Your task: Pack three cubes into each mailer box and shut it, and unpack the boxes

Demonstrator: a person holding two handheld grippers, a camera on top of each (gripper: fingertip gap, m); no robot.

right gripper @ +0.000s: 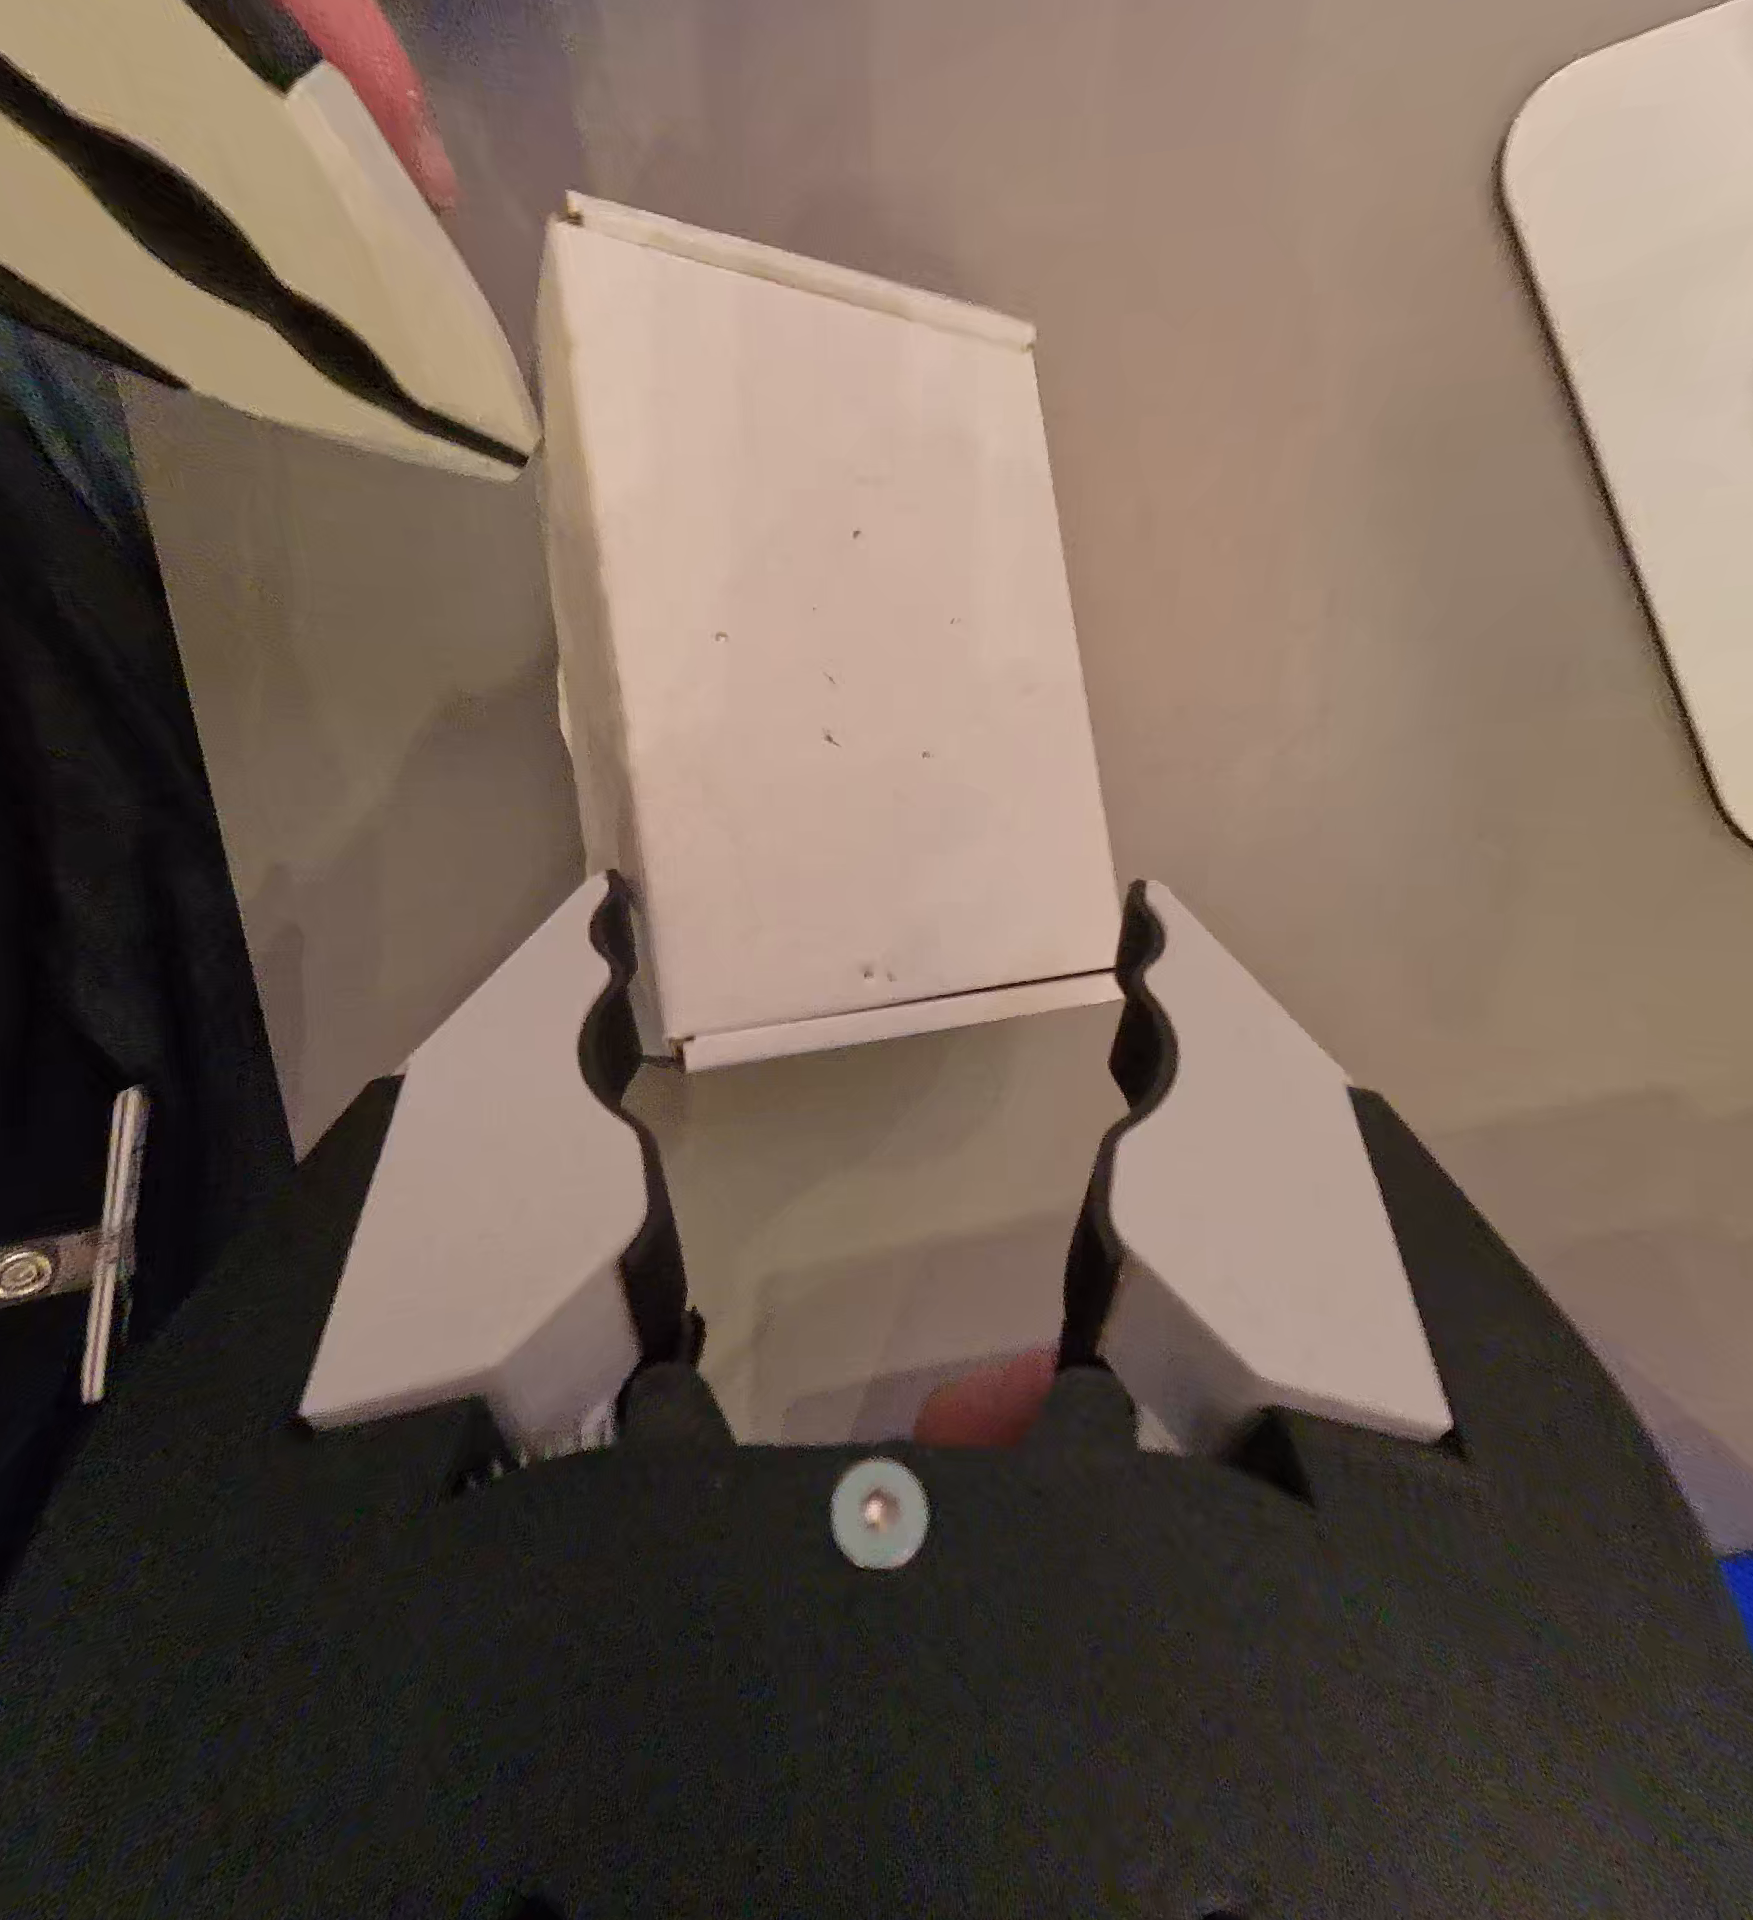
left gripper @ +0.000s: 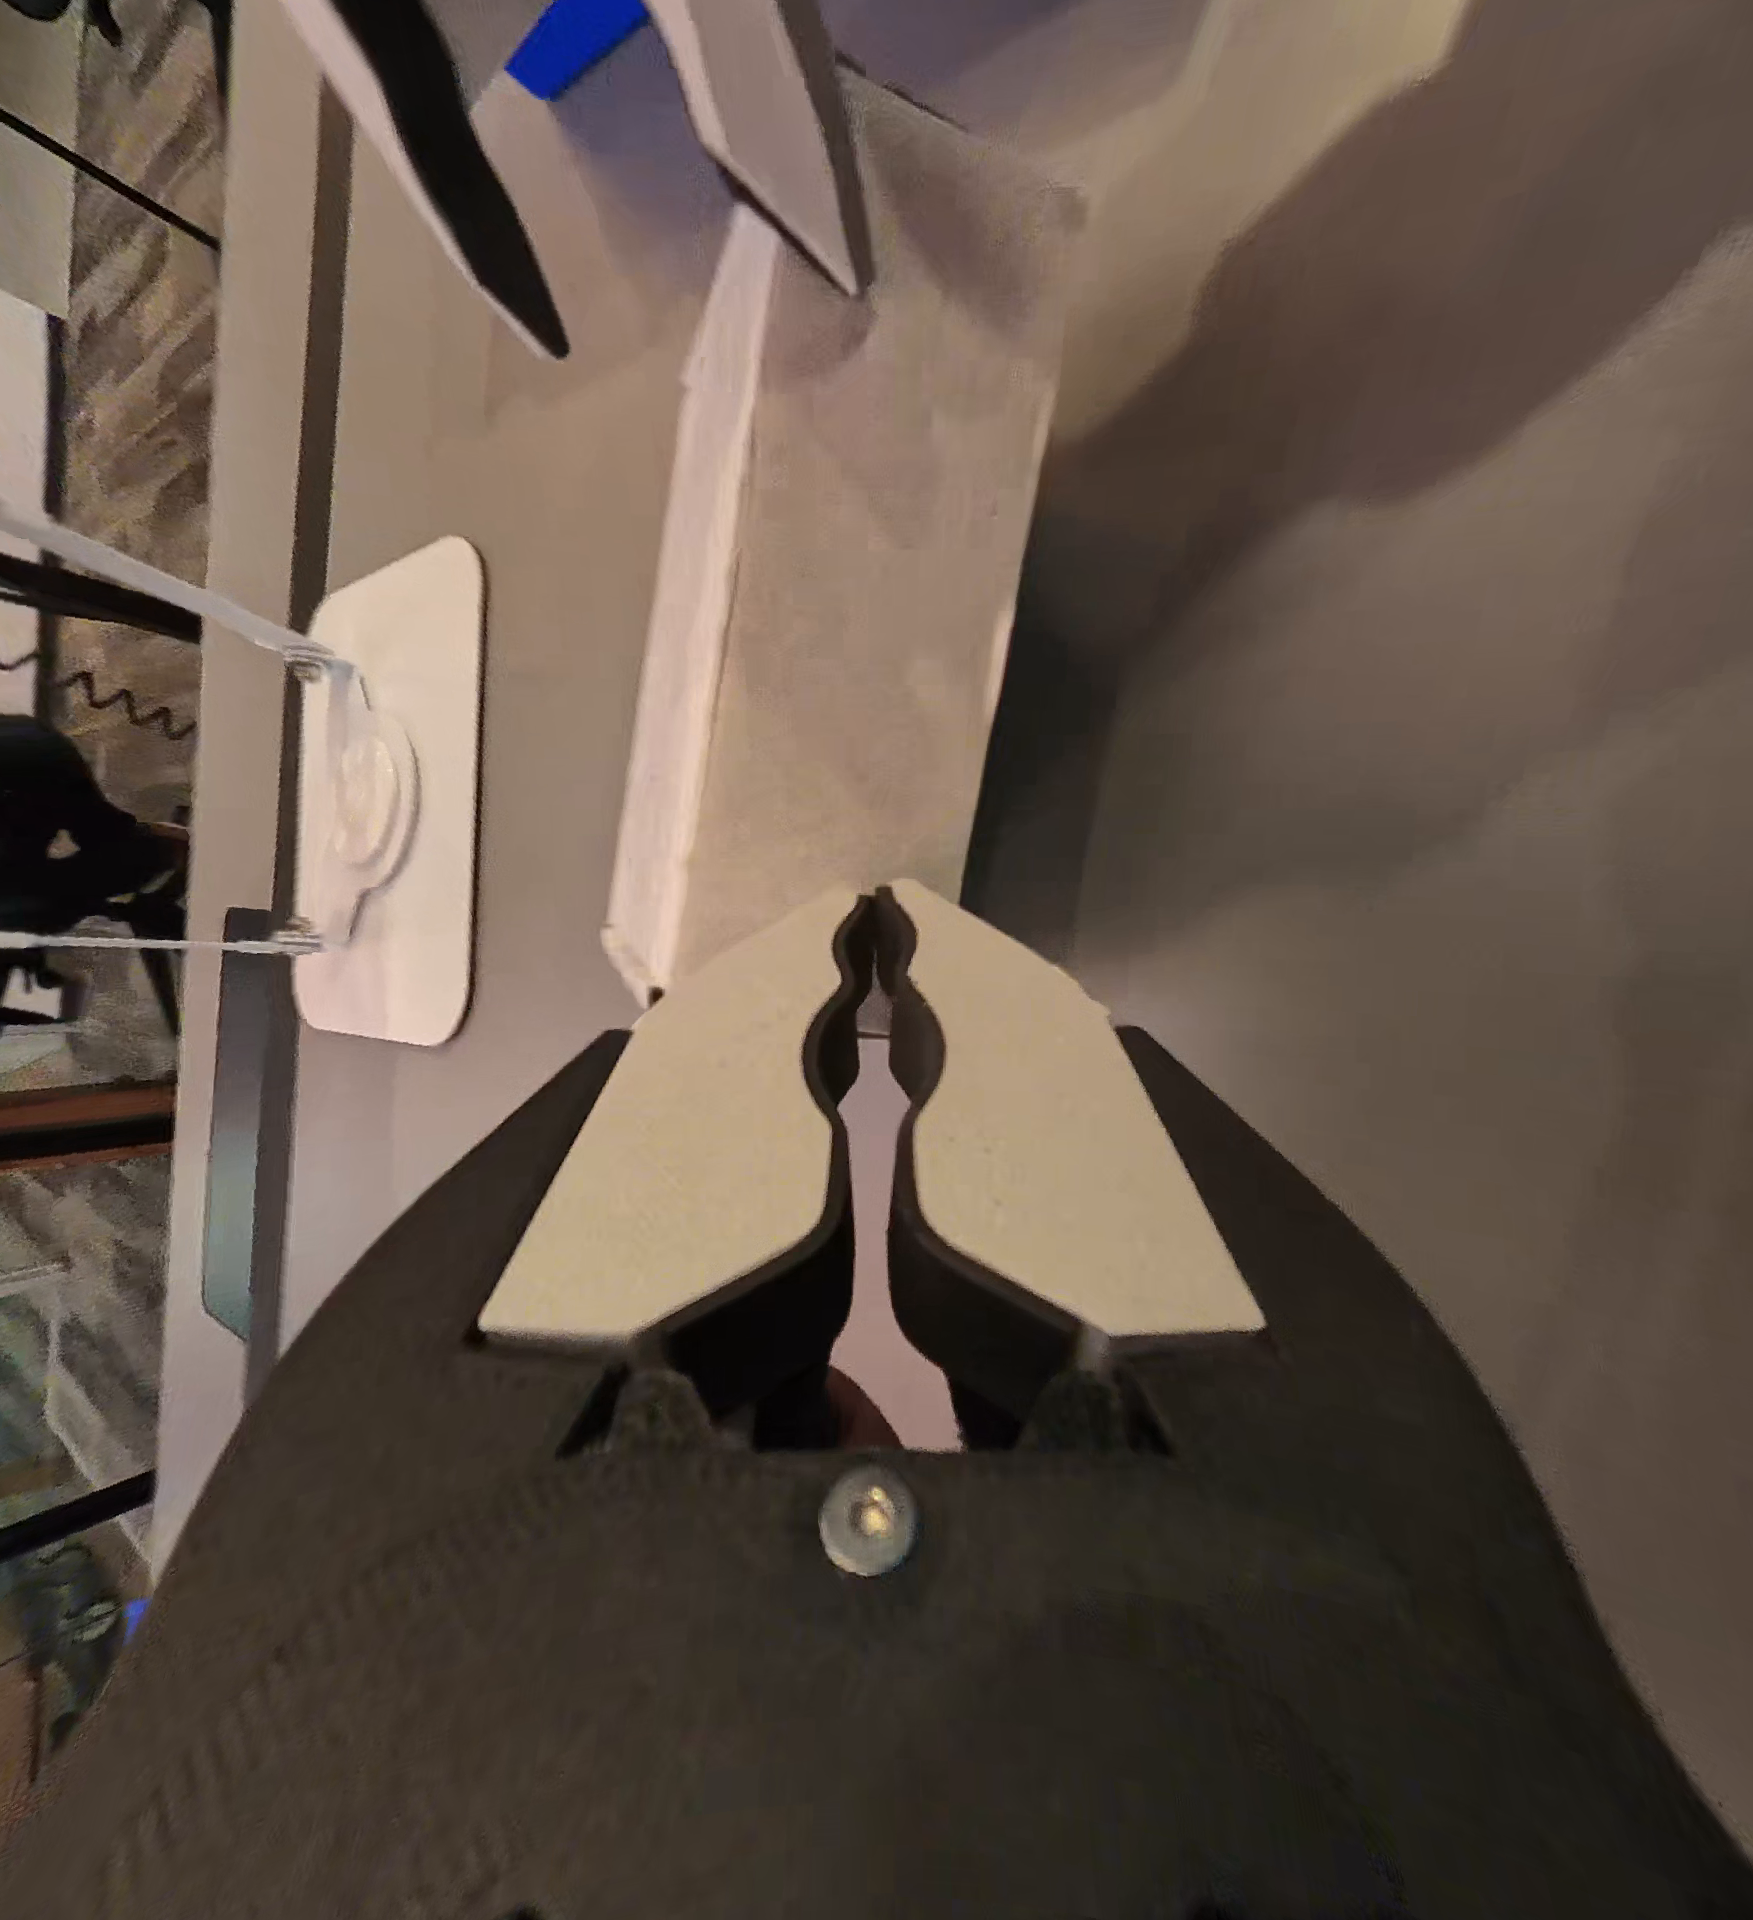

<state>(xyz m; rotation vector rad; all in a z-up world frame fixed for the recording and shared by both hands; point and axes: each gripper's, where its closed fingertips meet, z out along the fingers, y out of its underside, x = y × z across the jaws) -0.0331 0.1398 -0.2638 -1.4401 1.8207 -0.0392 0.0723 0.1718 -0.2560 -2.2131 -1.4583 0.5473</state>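
1. White cardboard, the shut mailer box [right gripper: 830, 644] lies flat on the grey surface [right gripper: 1319, 520], its lid closed and its flap seam at the end nearest the right gripper [right gripper: 872, 935].
2. Risk, as I judge it: the box is light and lies loose on a smooth surface, so a push from one side could slide or spin it instead of lifting the lid.
3. Another risk: the right gripper's fingers [right gripper: 498, 1174] straddle the near end of the box with little room to spare, so a skewed approach could catch a corner and crush the cardboard.
4. The right gripper is spread wide, released, its two fingers just beside the near corners of the box; whether they touch it I cannot tell.
5. The left gripper [left gripper: 877, 909] is clenched on nothing, fingertips pressed together, right at a corner of the box, seemingly ready to pin or nudge it; contact is unclear.
6. A blue cube [left gripper: 576, 52] shows only as a sliver on the far side of the box from the left gripper, behind the right gripper's fingers.
7. A white rounded pad [right gripper: 1682, 436] lies on the surface well to the right of the box.
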